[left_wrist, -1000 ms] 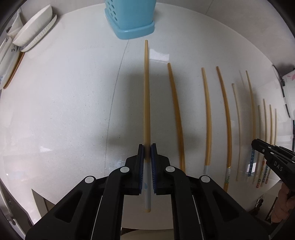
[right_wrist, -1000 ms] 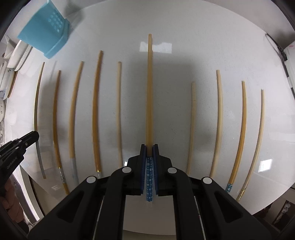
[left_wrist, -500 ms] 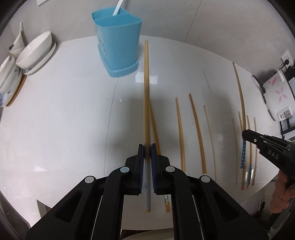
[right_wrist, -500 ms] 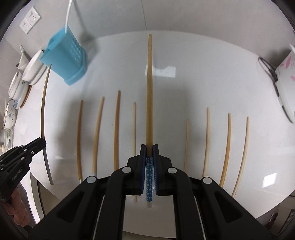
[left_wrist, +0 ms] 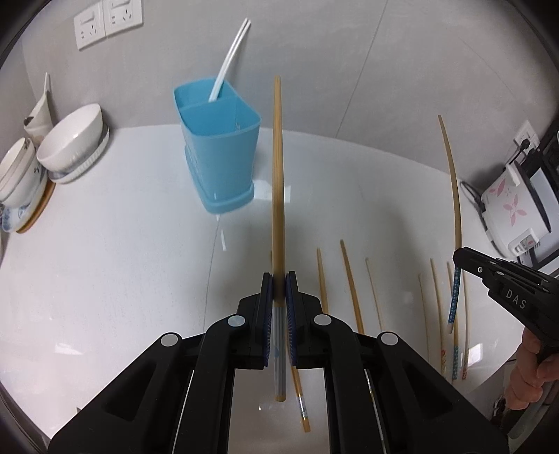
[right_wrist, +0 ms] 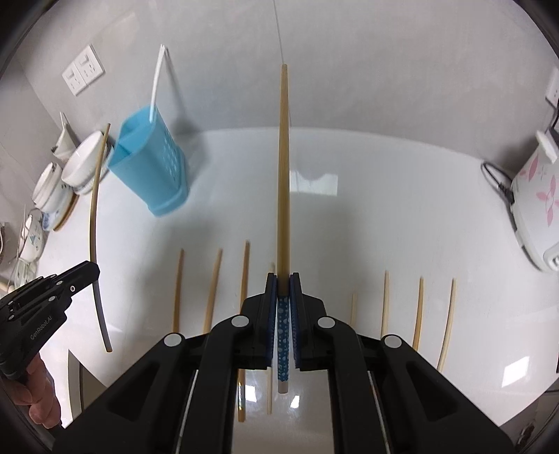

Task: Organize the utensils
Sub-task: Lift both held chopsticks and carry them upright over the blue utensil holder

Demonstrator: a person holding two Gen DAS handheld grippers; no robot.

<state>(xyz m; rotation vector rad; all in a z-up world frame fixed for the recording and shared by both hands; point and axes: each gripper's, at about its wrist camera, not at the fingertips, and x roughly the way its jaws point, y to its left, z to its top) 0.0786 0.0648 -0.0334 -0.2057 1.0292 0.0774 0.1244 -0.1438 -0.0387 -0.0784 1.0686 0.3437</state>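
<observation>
My left gripper (left_wrist: pixel 278 279) is shut on a grey-handled bamboo chopstick (left_wrist: pixel 277 167), held clear above the white table and pointing past the blue utensil holder (left_wrist: pixel 220 146). The holder has two compartments, and two white chopsticks (left_wrist: pixel 229 56) lean in the far one. My right gripper (right_wrist: pixel 283 279) is shut on a blue-dotted bamboo chopstick (right_wrist: pixel 283 167), also lifted off the table. Several bamboo chopsticks (right_wrist: pixel 211 290) lie in a row on the table below. Each gripper shows at the edge of the other's view: the right gripper (left_wrist: pixel 457 256) and the left gripper (right_wrist: pixel 94 270).
Stacked white bowls and plates (left_wrist: pixel 70 139) stand at the far left. A white rice cooker (right_wrist: pixel 538 195) with pink flowers and its cord sit at the right. Wall sockets (left_wrist: pixel 108 21) are behind the holder. A hand (left_wrist: pixel 531 370) grips the right tool near the table's front edge.
Both grippers have risen and tilted up with their chopsticks. The row on the table now lies lower in view, and the holder, wall and sockets have come into sight.
</observation>
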